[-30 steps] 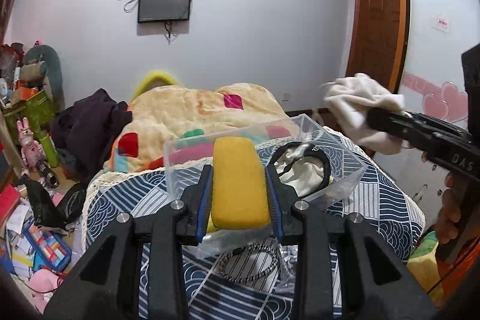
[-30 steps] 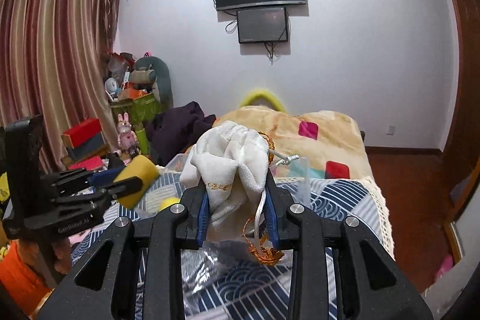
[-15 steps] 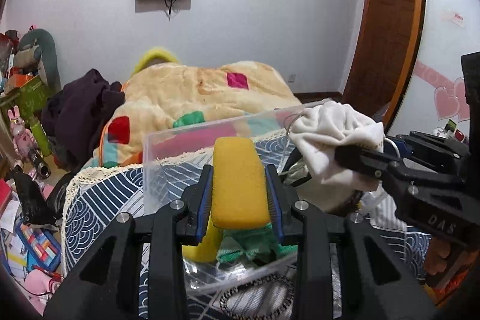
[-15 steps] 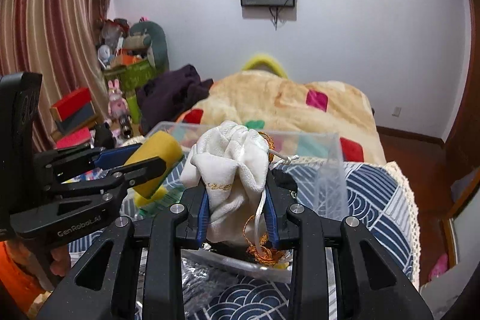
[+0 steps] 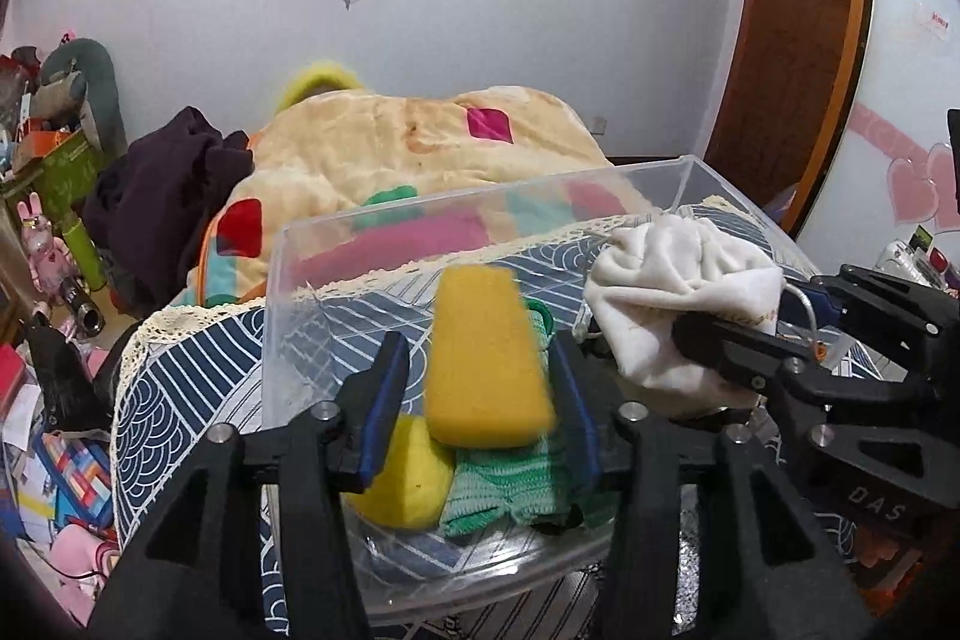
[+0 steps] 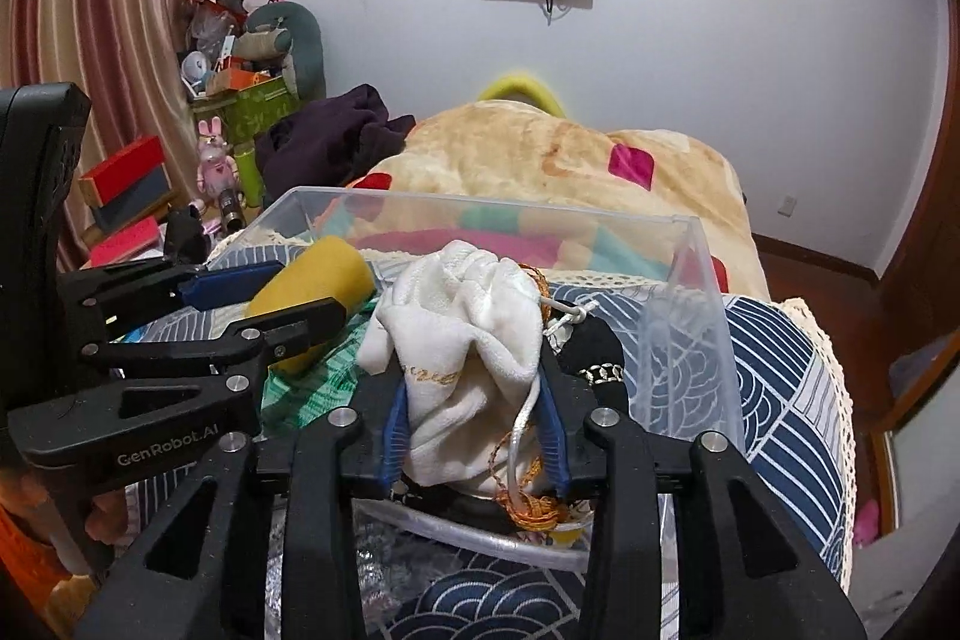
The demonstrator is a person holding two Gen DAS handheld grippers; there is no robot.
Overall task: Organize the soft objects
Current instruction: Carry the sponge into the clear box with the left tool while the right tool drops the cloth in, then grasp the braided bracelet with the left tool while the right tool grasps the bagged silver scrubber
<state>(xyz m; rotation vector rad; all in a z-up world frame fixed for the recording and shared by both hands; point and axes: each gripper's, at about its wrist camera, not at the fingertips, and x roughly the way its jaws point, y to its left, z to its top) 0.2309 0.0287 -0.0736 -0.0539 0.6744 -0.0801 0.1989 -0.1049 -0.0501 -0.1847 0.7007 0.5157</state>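
Observation:
A clear plastic bin [image 5: 282, 316] [image 6: 684, 316] sits on the blue patterned bedspread. My left gripper [image 5: 480, 394] is over the bin with its jaws spread. The yellow sponge [image 5: 486, 358] [image 6: 312, 292] is between them, blurred and tilted, apart from the left finger. Under it lie a yellow soft ball [image 5: 402, 478] and a green knitted cloth [image 5: 510, 478] [image 6: 300, 382]. My right gripper [image 6: 474, 418] is shut on a white drawstring pouch [image 6: 462, 334] [image 5: 672, 298] over the bin's right part, above a black item [image 6: 594, 352].
A cream blanket with coloured patches [image 5: 408, 148] and dark clothing [image 5: 162, 196] lie behind the bin. Toys and boxes [image 6: 126, 196] crowd the floor at the left. A wooden door [image 5: 792, 28] stands at the right. Crinkled plastic wrap [image 6: 384, 556] lies in front of the bin.
Both grippers came down into the bin. My left gripper's jaws have opened and the yellow sponge has come loose and tilted. My right gripper still holds the pouch.

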